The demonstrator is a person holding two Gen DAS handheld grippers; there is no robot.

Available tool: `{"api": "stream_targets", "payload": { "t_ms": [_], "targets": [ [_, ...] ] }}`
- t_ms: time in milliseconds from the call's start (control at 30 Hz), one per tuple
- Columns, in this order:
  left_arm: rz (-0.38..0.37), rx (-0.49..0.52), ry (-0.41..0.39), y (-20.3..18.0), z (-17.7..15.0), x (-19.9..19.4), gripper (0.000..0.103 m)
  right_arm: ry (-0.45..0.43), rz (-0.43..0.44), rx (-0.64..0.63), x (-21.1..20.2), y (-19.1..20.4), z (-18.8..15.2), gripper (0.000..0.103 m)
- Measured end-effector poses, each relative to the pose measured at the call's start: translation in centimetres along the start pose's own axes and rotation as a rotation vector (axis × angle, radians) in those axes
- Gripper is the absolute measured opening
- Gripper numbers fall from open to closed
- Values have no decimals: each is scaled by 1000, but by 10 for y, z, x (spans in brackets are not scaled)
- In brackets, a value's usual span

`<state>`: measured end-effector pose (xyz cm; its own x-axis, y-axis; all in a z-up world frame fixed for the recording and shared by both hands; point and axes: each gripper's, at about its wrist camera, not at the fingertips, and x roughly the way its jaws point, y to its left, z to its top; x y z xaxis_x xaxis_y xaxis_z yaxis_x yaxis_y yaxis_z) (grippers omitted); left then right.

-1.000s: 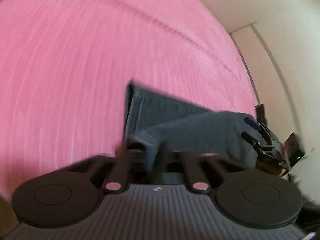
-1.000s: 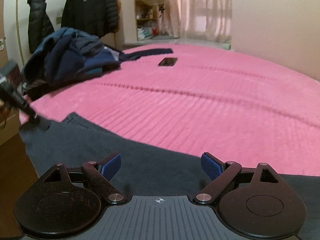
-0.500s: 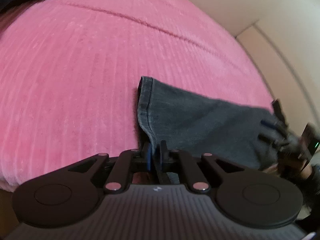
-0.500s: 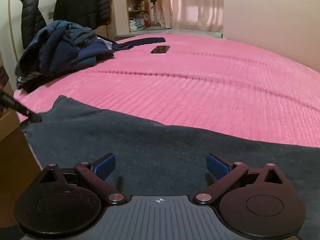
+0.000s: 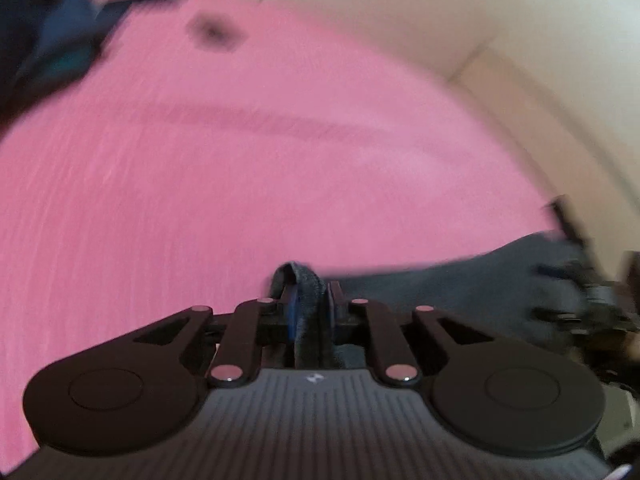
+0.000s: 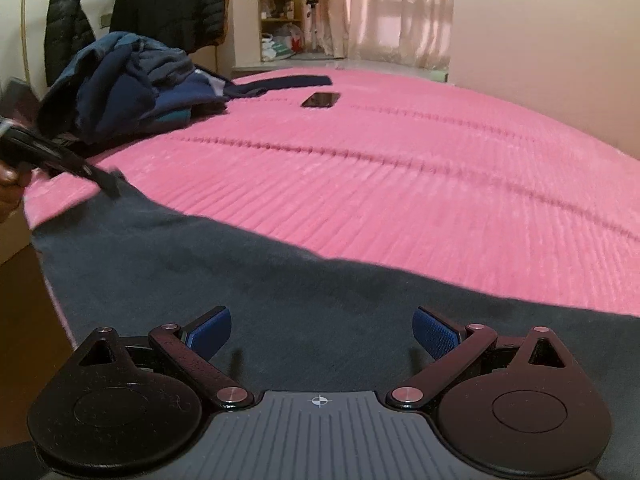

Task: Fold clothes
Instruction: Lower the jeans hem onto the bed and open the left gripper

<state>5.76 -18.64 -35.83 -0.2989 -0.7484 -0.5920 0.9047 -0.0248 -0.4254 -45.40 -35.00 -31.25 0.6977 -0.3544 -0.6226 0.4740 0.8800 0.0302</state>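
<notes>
A dark grey garment [image 6: 240,272] lies spread across the near edge of the pink bed cover [image 6: 400,180]. In the blurred left wrist view, my left gripper [image 5: 310,308] is shut on a bunched fold of that garment [image 5: 440,292], which trails off to the right. The right wrist view shows the same left gripper [image 6: 100,178] at the far left, pinching the garment's corner. My right gripper [image 6: 320,328] stands wide open just above the cloth, with nothing pressed between its blue pads [image 6: 208,330]. It also shows as a blur at the right, my right gripper [image 5: 572,292].
A pile of dark blue clothes [image 6: 132,84] sits at the bed's far left, with a phone [image 6: 320,100] on the cover beyond it. Dark jackets [image 6: 168,0] hang on the wall behind. A cream wall [image 5: 480,20] runs along the bed's far side.
The left gripper has swung with the cloth's corner, carrying it further onto the bed; its view is now blurred. The right gripper's jaws have spread slightly wider and it has stayed put.
</notes>
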Motion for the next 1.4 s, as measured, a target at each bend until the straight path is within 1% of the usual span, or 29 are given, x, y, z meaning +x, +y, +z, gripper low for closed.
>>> {"api": "stream_targets", "payload": {
  "t_ms": [33, 133, 167, 267, 333, 400, 433, 500, 567, 600, 667, 767, 800, 867, 900, 1033, 1067, 1100, 1133, 1167, 1200, 1233, 1400],
  "targets": [
    [9, -3, 8, 1, 0, 3, 11, 5, -5, 13, 3, -3, 0, 100],
    [96, -28, 90, 15, -7, 20, 11, 26, -20, 60, 12, -9, 1, 100],
    [104, -37, 109, 20, -10, 22, 11, 28, -19, 67, 13, -8, 2, 100],
    [105, -42, 93, 21, -15, 19, 12, 21, 8, 31, 10, 1, 4, 100],
    [114, -38, 88, 17, -17, 13, 12, 33, -15, -18, 10, 6, 1, 100],
    [120, -41, 87, 13, -13, 11, 12, 75, -21, -16, 15, 1, -2, 100],
    [123, -40, 83, 14, -12, 10, 11, 92, -21, 13, 17, -6, -5, 100],
    [134, -37, 68, 11, -11, -1, 12, 89, -27, 124, 16, -30, -9, 100],
    [146, -35, 45, 7, -10, -12, 12, 69, -71, 225, 10, -54, -12, 100],
    [163, -26, 32, 3, -10, -18, 12, 62, -87, 279, 9, -69, -13, 100],
    [176, -18, 18, -5, -10, -26, 12, 57, -99, 380, 8, -98, -18, 99],
    [172, 2, 17, -22, -10, -26, 12, -3, -116, 520, -2, -142, -26, 99],
    [164, 16, 19, -31, -9, -23, 12, -22, -148, 551, -9, -155, -28, 99],
    [144, 45, 22, -48, -8, -16, 12, -51, -247, 591, -26, -177, -33, 99],
    [130, 60, 28, -57, -7, -10, 12, -65, -275, 611, -36, -188, -39, 99],
    [66, 141, 77, -100, -6, 23, 12, -61, -389, 652, -71, -231, -69, 99],
    [55, 165, 88, -112, -5, 32, 12, -69, -392, 663, -83, -238, -77, 97],
    [39, 189, 98, -124, -5, 42, 13, -81, -364, 673, -94, -244, -84, 92],
    [21, 213, 107, -137, -4, 52, 15, -86, -348, 675, -103, -246, -89, 83],
    [4, 236, 117, -150, -3, 61, 16, -88, -345, 667, -112, -246, -91, 82],
    [-17, 264, 125, -165, -2, 72, 16, -89, -356, 667, -120, -245, -96, 85],
    [-37, 290, 130, -179, -1, 81, 16, -89, -379, 684, -130, -248, -106, 92],
    [-149, 405, 175, -246, 4, 128, 20, -87, -494, 760, -178, -258, -154, 92]
  ]
}}
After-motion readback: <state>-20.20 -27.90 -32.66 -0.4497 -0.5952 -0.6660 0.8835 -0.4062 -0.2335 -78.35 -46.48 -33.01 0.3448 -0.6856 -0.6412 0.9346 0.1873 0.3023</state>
